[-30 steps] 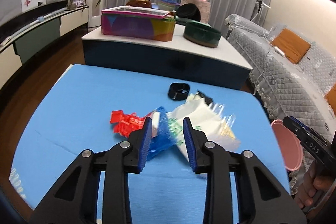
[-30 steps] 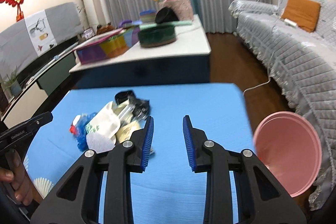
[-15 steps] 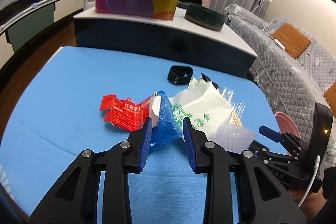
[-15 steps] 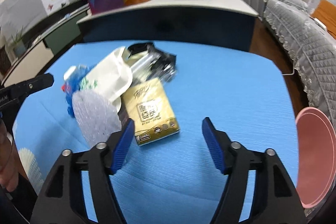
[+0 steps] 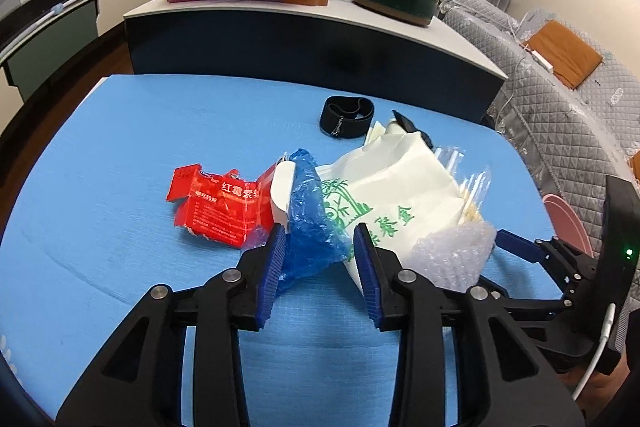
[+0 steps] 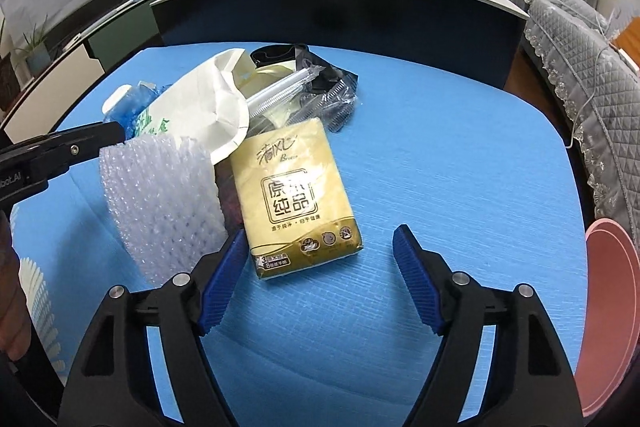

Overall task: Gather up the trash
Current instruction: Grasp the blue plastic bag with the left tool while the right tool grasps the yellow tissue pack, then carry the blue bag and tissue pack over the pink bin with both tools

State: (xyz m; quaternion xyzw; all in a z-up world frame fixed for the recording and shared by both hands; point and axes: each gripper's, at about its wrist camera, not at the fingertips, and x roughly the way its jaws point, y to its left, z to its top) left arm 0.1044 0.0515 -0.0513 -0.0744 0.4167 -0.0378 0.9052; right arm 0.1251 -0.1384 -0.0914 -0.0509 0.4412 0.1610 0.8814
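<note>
**Both grippers low over the trash pile**

Left wrist view: the left gripper hung low over the blue surface with its jaws narrowly apart and opening. A crumpled blue bag lay between the tips; the pads did not press on it as far as could be seen. Just left of the bag lay a torn red wrapper, with a small white box between the two. To the right sat a white bag with green print, its near corner behind the right finger. A wad of bubble wrap lay near the right side of it, and clear sleeves of sticks showed past the bag's right edge. A black band lay farther off. The right gripper entered from the right edge, beside a pink bin.

Right wrist view: the right gripper stood wide, jaws opening. A yellow tissue pack lay flat on the surface, its near end between the tips, close to the left pad and well clear of the right one. Bubble wrap lay left of the pack, the white bag beyond, and a black wrapper with a clear sleeve farther still. The pink bin stood off the right edge. The left gripper's finger reached in from the left.
</note>
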